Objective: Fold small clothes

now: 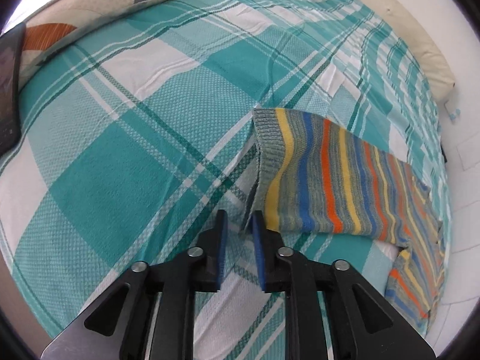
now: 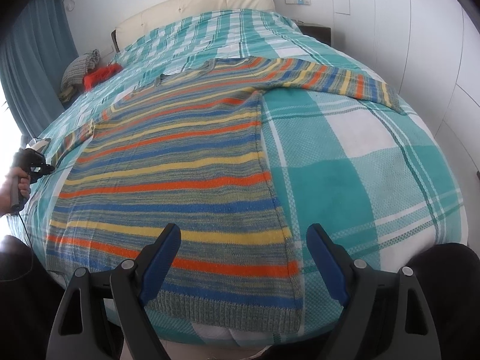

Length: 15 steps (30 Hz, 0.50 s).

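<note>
A striped knit sweater [image 2: 180,162] in grey, blue, yellow and orange lies flat on the bed, hem towards me, one sleeve [image 2: 345,81] stretched out to the right. My right gripper [image 2: 243,237] is wide open above the hem's right corner, holding nothing. In the left wrist view the sweater's left sleeve [image 1: 330,177] lies on the bed, its grey cuff just ahead of my left gripper [image 1: 240,222]. The jaws stand slightly apart beside the cuff, with nothing between them. The left gripper also shows in the right wrist view [image 2: 45,166] at the sleeve's end.
The bed has a teal and white plaid cover [image 2: 360,165]. A patterned pillow [image 1: 90,9] and a dark tablet [image 1: 9,90] lie at the left. A red knit item [image 2: 99,75] and a folded cloth [image 2: 81,69] sit near the cream headboard [image 2: 195,6]. A white wall is on the right.
</note>
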Tool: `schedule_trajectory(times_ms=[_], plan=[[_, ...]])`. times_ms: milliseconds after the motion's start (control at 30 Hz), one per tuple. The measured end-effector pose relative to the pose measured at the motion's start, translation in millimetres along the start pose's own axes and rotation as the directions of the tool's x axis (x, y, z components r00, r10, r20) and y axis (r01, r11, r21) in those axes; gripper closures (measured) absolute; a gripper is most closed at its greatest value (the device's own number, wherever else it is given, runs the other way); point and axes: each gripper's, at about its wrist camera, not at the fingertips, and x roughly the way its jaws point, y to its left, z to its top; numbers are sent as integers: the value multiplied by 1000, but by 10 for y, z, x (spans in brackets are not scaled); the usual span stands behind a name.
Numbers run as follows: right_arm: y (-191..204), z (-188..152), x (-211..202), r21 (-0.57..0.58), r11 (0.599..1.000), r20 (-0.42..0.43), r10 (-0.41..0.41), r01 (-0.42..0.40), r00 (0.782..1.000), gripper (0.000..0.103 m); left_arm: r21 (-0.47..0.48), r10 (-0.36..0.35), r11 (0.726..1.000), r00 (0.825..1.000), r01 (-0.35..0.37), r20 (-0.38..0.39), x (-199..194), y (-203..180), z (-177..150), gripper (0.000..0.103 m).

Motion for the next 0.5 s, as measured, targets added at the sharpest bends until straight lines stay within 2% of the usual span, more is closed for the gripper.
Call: schedule_trajectory(times_ms=[33, 67, 100, 200, 333, 433, 500], plan=[[-13, 5, -3, 8, 1000, 3, -1, 1, 1000, 18, 17, 5, 1000, 1000, -5, 18, -96, -4, -66, 52], [-21, 11, -4, 14, 1000, 6, -2, 2, 1000, 18, 44, 9, 999, 999, -10, 43, -200, -32, -152, 38], [-27, 14, -4, 19, 1000, 9, -3, 3, 1000, 18, 77, 10, 997, 998, -15, 66, -305, -64, -255, 34], [-33, 29, 11, 24, 1000, 12, -9, 9, 1000, 18, 204, -21, 979, 996, 3, 86, -523, -253, -637, 28], [-152, 150, 5, 48, 999, 16, -26, 25, 1000, 18, 351, -46, 936, 995, 11, 93, -618, -517, -1227, 16], [-333, 368, 6, 46, 997, 40, -67, 65, 997, 14, 415, -7, 910, 997, -28, 81, -475, -628, -1461, 14], [-447, 523, 70, 25, 994, 37, -106, 106, 994, 13, 409, 21, 912, 998, -42, 56, -373, -632, -1518, 14]])
